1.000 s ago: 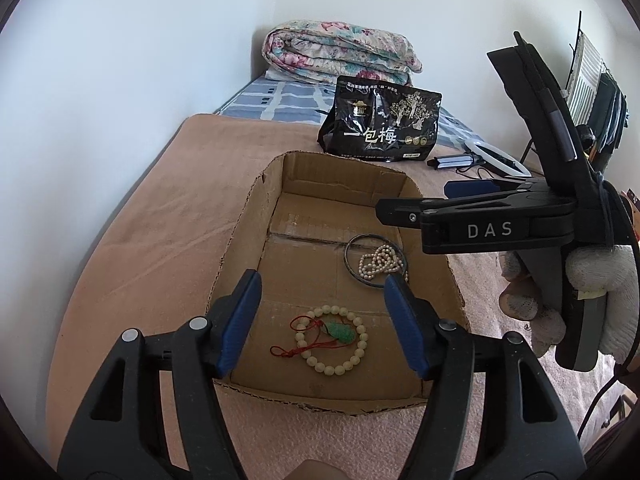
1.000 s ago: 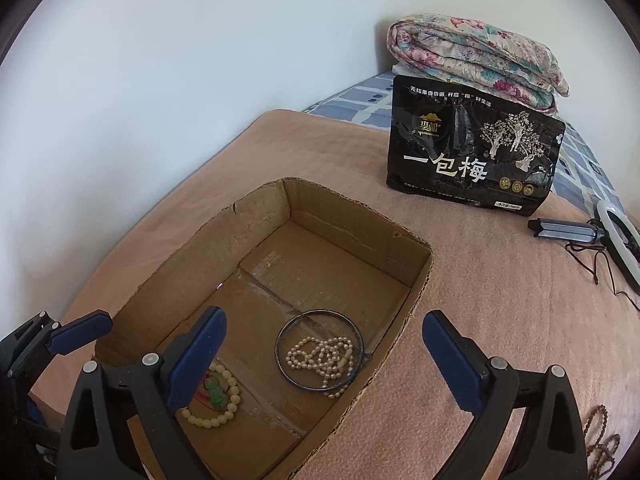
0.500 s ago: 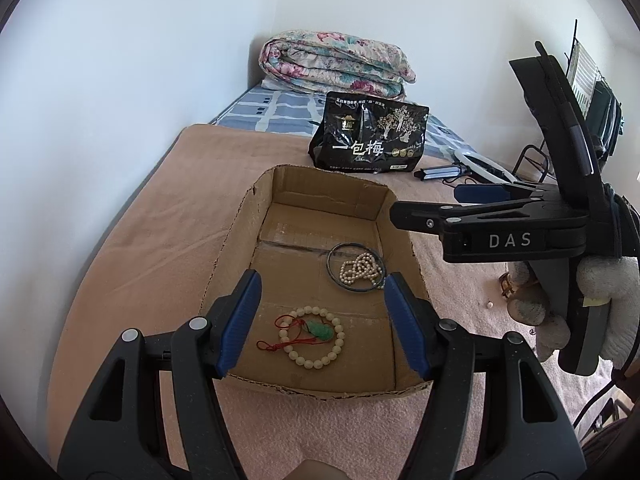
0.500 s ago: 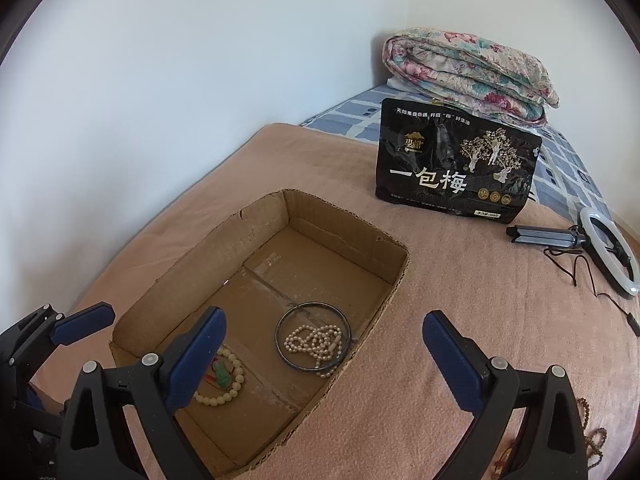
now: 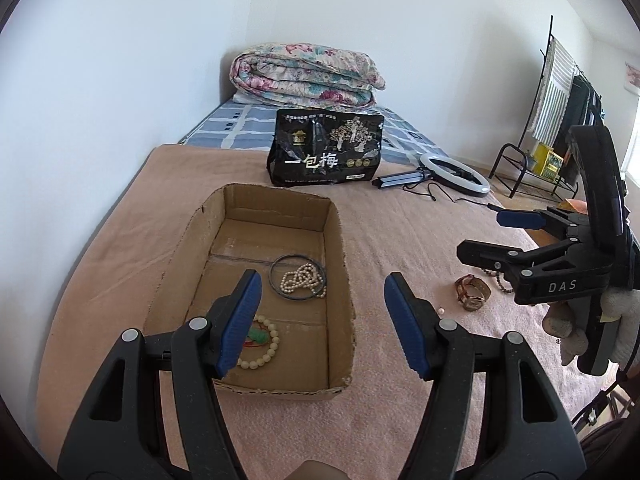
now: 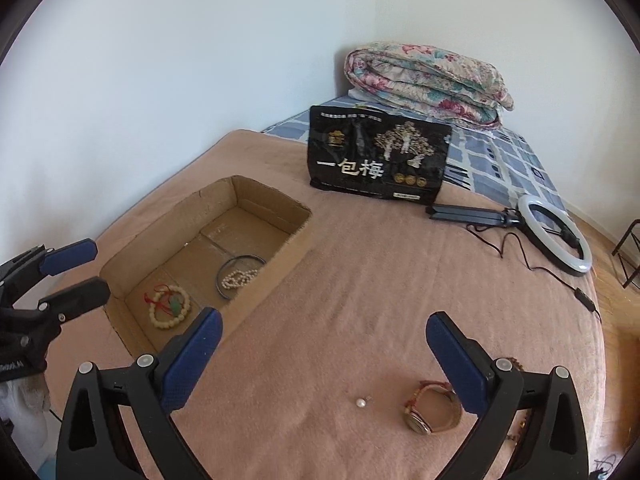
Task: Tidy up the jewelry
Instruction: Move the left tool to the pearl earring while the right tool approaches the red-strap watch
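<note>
Pink blanket [image 6: 360, 280]: wristwatch [image 6: 434, 410] light, strap floppy; grab case w/ right gripper [image 6: 324, 354], jaws wide, empty; left gripper [image 5: 322, 320] same.

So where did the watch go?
The watch lies on the pink blanket outside the cardboard box, just by the right gripper, with a little pearl next to it.

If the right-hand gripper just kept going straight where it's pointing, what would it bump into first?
Probably the pink blanket, bare between the open right gripper fingers. The small pearl and wristwatch lie nearer and lower, likely under its path. Depth is uncertain.
</note>
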Demonstrator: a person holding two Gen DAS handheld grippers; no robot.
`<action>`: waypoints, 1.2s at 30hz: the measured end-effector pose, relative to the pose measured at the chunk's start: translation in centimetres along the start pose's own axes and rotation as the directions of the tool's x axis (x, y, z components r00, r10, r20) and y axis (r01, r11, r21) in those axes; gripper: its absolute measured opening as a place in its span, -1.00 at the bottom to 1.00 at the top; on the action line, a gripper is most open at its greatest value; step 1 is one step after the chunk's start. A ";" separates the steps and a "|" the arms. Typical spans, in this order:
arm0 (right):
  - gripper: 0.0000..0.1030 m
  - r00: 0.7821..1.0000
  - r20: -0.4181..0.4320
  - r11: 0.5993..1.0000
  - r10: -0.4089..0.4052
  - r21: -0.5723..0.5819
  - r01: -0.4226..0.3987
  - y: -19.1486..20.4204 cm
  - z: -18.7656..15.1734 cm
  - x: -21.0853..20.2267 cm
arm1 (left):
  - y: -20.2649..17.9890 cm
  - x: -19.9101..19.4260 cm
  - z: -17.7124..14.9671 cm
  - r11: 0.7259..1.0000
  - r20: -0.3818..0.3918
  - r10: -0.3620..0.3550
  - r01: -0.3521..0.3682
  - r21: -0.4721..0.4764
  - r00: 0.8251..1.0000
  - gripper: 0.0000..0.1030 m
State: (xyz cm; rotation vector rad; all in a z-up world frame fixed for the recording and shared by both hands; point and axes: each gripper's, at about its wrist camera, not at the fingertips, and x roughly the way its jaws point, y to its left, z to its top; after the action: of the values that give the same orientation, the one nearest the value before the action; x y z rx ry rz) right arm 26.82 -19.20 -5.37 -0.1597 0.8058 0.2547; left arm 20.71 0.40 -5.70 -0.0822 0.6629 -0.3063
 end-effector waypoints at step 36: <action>0.64 0.990 -0.129 0.985 0.062 0.168 -0.040 -12.0 -12.0 0.6 | -13.8 11.0 -4.9 0.967 -0.230 -0.175 0.211 0.145 0.957 -0.22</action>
State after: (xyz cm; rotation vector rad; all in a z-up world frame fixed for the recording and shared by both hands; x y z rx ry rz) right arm 22.32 -33.43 -13.50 0.0002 0.9612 0.2263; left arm 22.37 -15.95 -13.72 0.0489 0.8442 -0.5654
